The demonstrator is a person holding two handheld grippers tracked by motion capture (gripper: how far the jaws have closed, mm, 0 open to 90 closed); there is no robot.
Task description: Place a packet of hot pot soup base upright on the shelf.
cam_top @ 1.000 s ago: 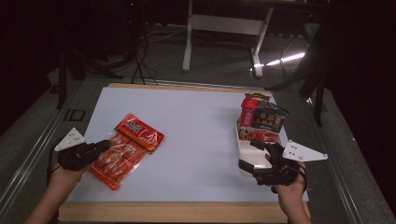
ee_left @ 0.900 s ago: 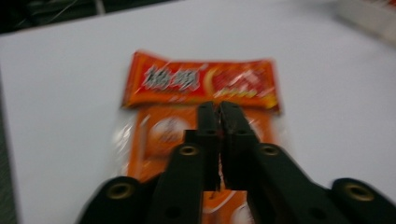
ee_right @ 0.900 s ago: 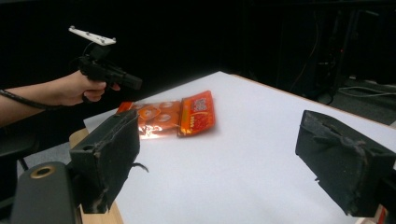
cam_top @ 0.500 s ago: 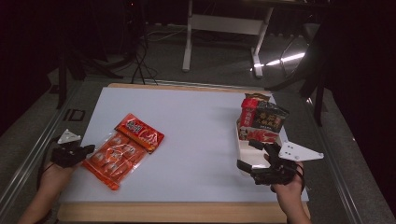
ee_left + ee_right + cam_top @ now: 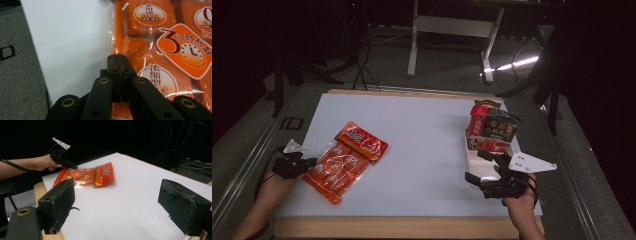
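Orange packet [image 5: 343, 161] lies diagonally (red header far-right); left gripper [image 5: 313, 161] pinches its near-left edge.

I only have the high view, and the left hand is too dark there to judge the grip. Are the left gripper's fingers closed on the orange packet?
Observer: In the left gripper view, the left gripper has its fingers shut tight. The tips meet right at the clear side seam of the orange packet. I cannot tell whether any film is pinched between them.
Operator: And the right one, is anything in it?
Observer: No. In the right gripper view, the right gripper stands wide open, with just the bare white table between its fingers.
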